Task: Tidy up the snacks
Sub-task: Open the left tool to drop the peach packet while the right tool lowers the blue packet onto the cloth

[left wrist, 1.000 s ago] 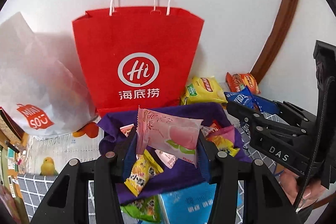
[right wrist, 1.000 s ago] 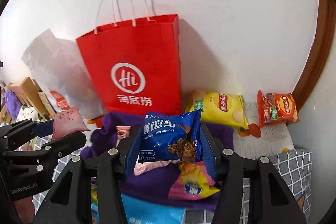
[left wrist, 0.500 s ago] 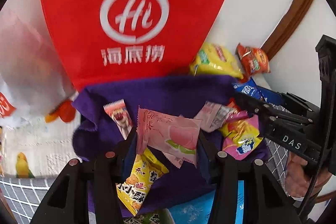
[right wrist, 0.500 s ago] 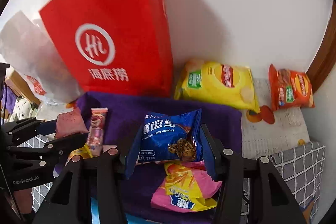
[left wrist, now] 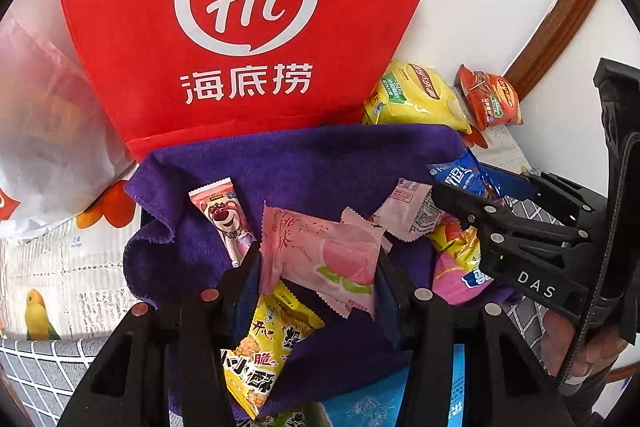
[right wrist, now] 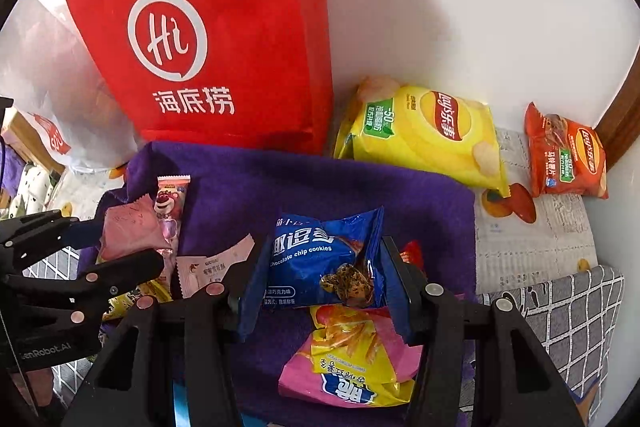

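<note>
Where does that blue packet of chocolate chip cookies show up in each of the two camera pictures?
Left wrist view: the blue cookie packet peeks out at the right, behind the other gripper's black jaws.
Right wrist view: the packet fills the lower centre, clamped between the jaws.
Shared landmark: the red paper bag standing behind the purple cloth.

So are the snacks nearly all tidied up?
Not yet. Two chip bags, yellow and orange, sit by the wall. The left gripper holds a pink peach packet, the right gripper a blue cookie bag. Several packets lie on the purple cloth.
</note>
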`<state>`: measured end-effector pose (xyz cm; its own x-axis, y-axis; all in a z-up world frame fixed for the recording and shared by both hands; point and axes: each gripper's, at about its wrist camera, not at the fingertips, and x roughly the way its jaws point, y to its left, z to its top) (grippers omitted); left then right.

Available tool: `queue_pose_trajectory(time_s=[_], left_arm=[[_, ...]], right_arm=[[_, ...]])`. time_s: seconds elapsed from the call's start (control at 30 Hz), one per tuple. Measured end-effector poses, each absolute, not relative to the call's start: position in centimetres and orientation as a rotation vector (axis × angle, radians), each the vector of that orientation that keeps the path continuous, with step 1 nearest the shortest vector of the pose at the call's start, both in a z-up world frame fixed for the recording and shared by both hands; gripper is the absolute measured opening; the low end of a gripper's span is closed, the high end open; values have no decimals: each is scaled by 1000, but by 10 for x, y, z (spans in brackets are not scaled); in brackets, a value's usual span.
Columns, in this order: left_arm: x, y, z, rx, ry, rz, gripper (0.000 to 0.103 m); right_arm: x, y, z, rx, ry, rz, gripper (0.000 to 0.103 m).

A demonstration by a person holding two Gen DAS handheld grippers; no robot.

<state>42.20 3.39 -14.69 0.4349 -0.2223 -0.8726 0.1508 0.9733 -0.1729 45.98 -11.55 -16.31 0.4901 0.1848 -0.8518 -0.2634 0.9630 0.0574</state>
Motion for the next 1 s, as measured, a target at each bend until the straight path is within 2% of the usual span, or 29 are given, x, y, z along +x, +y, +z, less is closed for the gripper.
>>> queue_pose_trajectory(time_s=[1.0], left_arm=[[432, 46, -161, -105, 1125, -171, 48]], right_arm=[[471, -119, -187, -151, 1089, 200, 54]])
